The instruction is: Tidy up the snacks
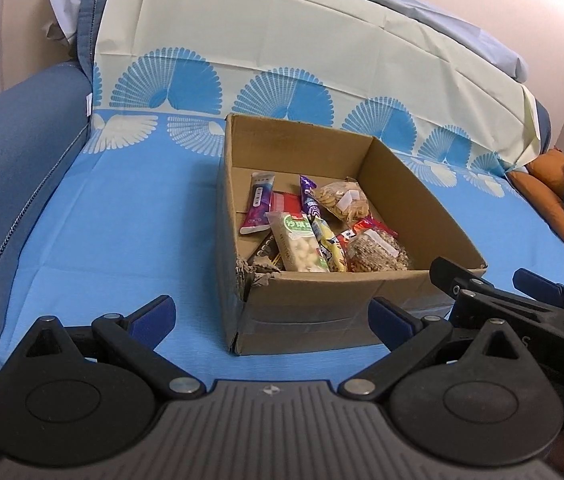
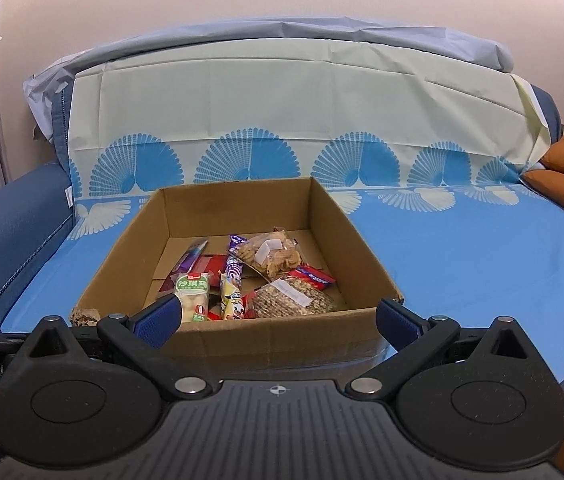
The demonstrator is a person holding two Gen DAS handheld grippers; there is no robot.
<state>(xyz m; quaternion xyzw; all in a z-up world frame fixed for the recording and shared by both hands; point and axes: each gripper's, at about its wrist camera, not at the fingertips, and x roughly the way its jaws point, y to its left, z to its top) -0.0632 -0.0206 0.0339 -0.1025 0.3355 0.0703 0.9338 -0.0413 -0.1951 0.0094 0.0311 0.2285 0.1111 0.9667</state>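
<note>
1. Left claw (image 1: 272, 320) and right claw (image 2: 278, 320) – both spread apart, holding nothing.
2. Snacks lie in the cardboard box (image 2: 361, 220) on the blue sheet (image 1: 122, 220).
3. Green-labelled pack (image 1: 299, 246) – Chinese lettering; other print illegible.

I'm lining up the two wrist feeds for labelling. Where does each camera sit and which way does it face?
Left wrist: rides on the left gripper, facing the sofa from the cardboard box's torn front-left corner; its own open fingers show, plus the right gripper at the right edge.
Right wrist: rides on the right gripper, facing the cardboard box more squarely from its front wall; only its own open fingers show clearly.
Shared: the box of snacks, the green-labelled packet, and the blue fan-patterned sheet.
</note>
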